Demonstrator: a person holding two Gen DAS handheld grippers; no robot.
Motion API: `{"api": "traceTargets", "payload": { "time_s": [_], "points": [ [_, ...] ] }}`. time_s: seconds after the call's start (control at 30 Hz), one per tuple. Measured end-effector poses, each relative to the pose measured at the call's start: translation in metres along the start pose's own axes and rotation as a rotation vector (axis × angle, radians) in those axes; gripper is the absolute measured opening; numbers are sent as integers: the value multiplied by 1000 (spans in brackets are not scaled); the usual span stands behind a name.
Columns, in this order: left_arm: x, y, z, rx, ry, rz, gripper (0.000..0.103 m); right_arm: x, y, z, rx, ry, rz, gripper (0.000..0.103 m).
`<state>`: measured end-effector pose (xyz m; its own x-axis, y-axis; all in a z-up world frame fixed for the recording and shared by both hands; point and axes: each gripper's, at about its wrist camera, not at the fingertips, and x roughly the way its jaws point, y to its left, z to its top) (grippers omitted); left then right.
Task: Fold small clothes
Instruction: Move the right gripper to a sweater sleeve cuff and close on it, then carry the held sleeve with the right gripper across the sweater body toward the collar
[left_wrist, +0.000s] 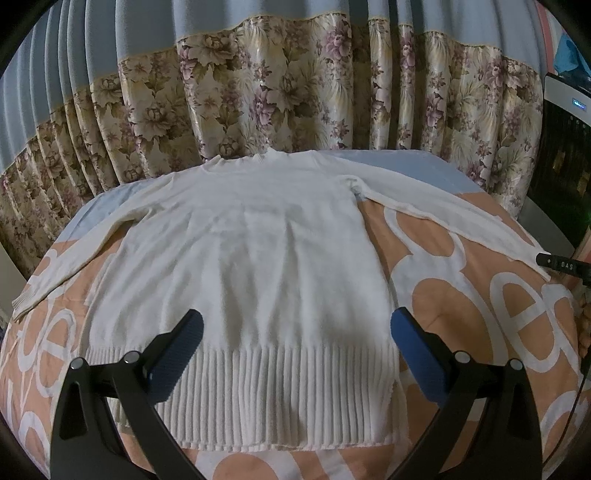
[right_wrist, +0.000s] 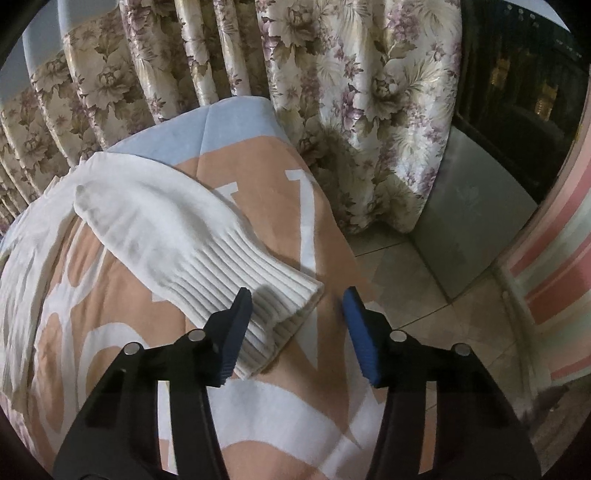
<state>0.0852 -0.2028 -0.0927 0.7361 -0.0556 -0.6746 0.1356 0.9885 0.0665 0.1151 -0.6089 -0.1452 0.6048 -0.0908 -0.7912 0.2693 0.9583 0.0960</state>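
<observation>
We are looking at a white knit sweater (left_wrist: 255, 258) lying flat and face up on a bed quilt (left_wrist: 461, 295) printed in peach and white, both sleeves spreading outward and its neck pointing toward the floral curtain (left_wrist: 258, 96). Our left gripper (left_wrist: 295, 332) is hovering over the ribbed hem (left_wrist: 280, 391) with its jaws released wide, grasping nothing. Our right gripper (right_wrist: 297, 306) is hanging at the ribbed cuff (right_wrist: 266, 310) of the right sleeve, jaws also released, one blue pad (right_wrist: 236, 332) overlapping the cuff's edge.
</observation>
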Motion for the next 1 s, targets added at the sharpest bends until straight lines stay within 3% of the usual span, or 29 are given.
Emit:
{"api": "traceTargets", "payload": {
  "time_s": [0.3, 0.47, 0.7, 1.0],
  "points": [
    [3, -2, -1, 3, 0, 0, 101, -5, 13, 7, -56, -38, 1, 34],
    [3, -2, -2, 6, -1, 0, 101, -13, 24, 6, -101, -64, -9, 33],
    [2, -2, -5, 13, -9, -3, 101, 1, 15, -1, -44, -7, -1, 9],
    [10, 15, 8, -18, -18, 11, 101, -20, 32, 12, -43, -48, -15, 7]
  ]
}}
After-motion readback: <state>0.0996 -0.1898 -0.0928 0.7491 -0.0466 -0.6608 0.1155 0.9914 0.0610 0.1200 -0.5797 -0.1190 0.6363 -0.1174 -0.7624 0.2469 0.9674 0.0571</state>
